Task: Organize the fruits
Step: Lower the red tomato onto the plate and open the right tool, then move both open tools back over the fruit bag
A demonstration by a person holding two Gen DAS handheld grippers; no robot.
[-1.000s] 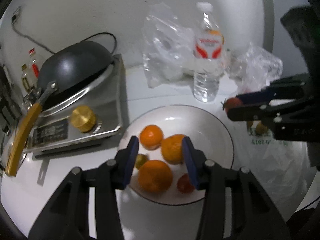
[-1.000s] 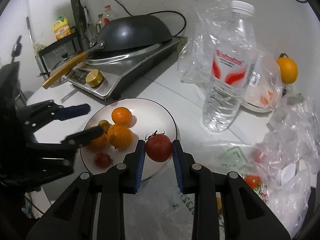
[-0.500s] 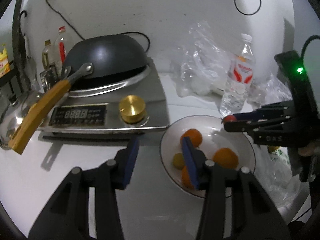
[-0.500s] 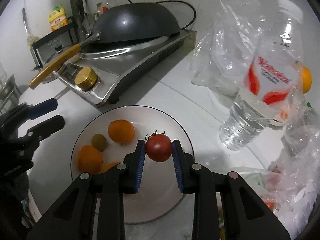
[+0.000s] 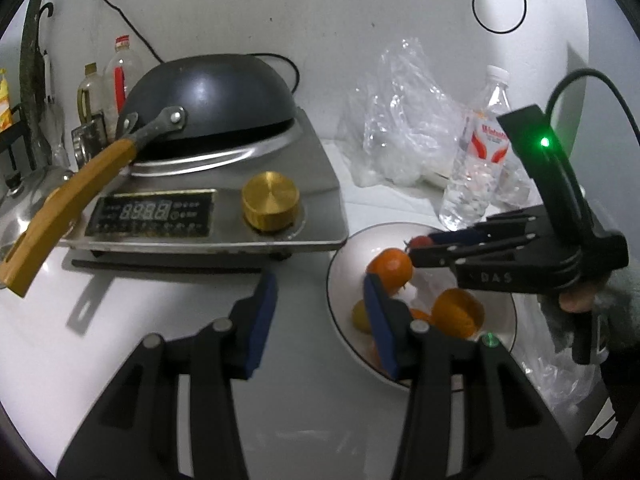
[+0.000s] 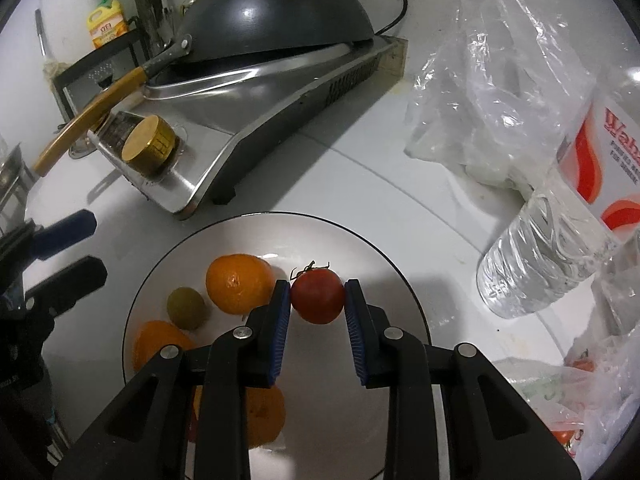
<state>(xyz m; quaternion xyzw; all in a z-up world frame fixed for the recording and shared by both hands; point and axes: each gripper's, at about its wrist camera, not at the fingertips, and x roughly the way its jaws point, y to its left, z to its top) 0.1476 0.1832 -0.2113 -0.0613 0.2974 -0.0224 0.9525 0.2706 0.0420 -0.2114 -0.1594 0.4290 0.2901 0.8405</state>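
Glossy dark wok [image 6: 276,12], brushed-metal cooker [image 6: 256,96] (handle seemingly wooden).

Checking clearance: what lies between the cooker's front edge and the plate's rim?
Only bare white countertop between cooker and plate, seen in the right wrist view.

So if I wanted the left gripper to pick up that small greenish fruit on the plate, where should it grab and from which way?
Grip the small greenish fruit across its round middle, coming from above. An orange sits close on one side and another orange on the other, so a steep approach probably lets the fingers slip into the gaps. The left gripper is empty.
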